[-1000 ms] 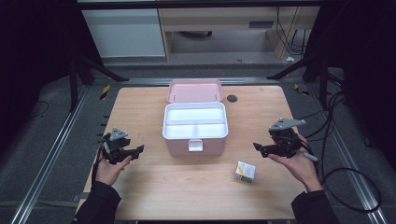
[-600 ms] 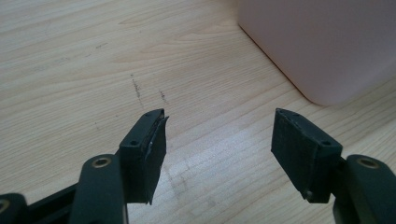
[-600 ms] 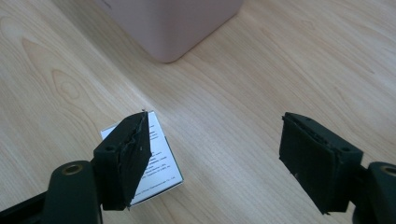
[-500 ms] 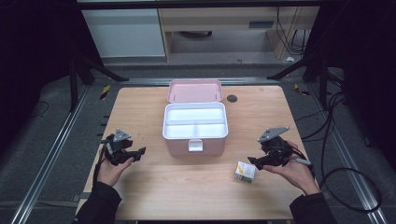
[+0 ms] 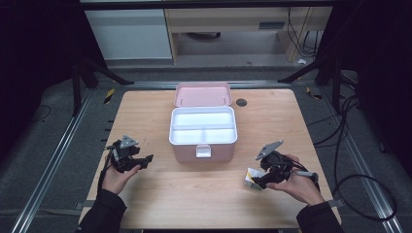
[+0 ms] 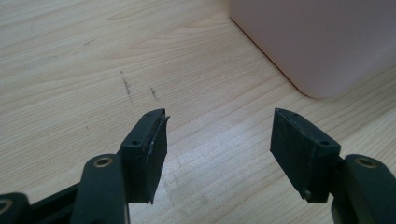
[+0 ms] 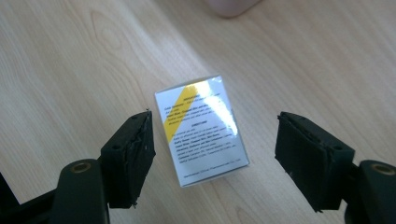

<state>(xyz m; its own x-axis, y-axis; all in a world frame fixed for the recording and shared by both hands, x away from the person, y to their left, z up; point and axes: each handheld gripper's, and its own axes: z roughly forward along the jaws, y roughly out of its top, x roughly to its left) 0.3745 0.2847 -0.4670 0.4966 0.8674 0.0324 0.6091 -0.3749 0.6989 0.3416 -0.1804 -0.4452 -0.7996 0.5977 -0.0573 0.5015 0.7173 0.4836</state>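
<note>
I see the wooden table (image 5: 160,204) under both my hands, with the pink box (image 5: 203,132) standing open at its middle, lid tipped back, its white tray divided into compartments. In the left gripper view a rounded corner of that box lies beyond my far jaw tip.

My right gripper (image 5: 258,181) has dropped and swung inward since a second ago: then it hovered off the table's right side, now its spread jaws reach over the small carton (image 7: 201,129). In the right gripper view the white carton with its yellow stripe and fine print lies flat on the wood between the two pads, nearer the left pad, touching neither.

My left gripper (image 5: 144,160) has barely shifted. Its jaws stand wide apart over bare wood, nothing between them.
</note>
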